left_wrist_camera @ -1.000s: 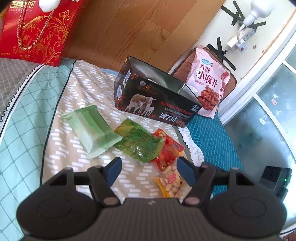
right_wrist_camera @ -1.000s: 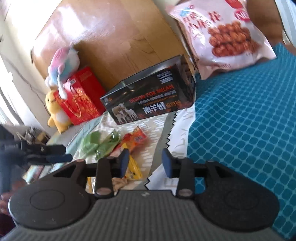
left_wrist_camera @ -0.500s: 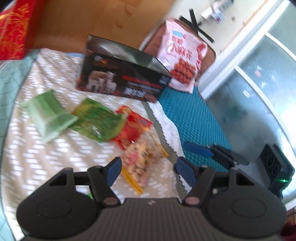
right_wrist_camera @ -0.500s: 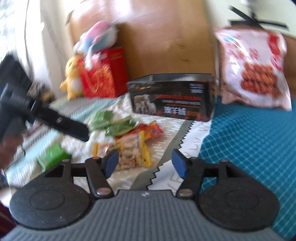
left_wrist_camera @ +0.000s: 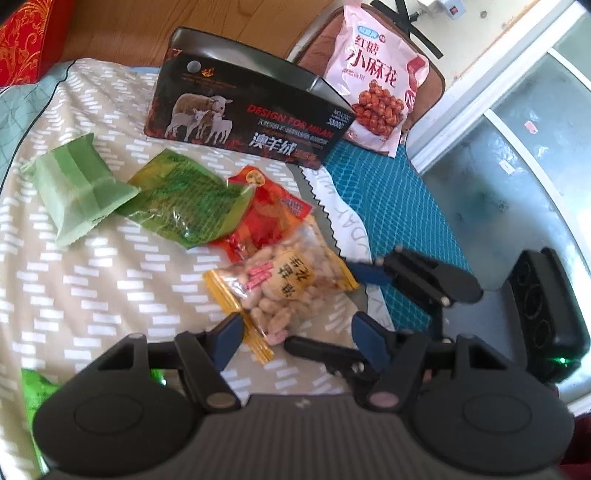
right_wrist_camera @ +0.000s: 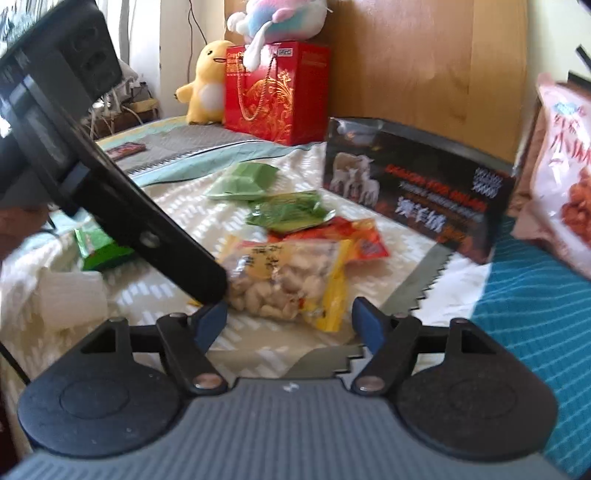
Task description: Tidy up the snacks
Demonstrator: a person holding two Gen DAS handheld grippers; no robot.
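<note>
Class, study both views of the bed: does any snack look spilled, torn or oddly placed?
Nothing is spilled or visibly torn. The peanut packet, red packet and dark green packet overlap in a loose heap, while the black box appears empty and the big pink bag leans behind it.

Bed [left_wrist_camera: 92, 280] spread with a beige cover with white dashes; teal diamond-pattern blanket [left_wrist_camera: 391, 206] at one side, pale green quilted section [right_wrist_camera: 207, 155] at the other. Wooden headboard [right_wrist_camera: 424, 62] behind. Off-white wall [left_wrist_camera: 491, 33] with black tape strips and a white plug. White-framed glass door [left_wrist_camera: 517, 155] beside the bed; strong daylight. Far corner: red gift bag [right_wrist_camera: 277, 92], yellow plush [right_wrist_camera: 205, 83], pastel plush [right_wrist_camera: 280, 18] on top.
</note>
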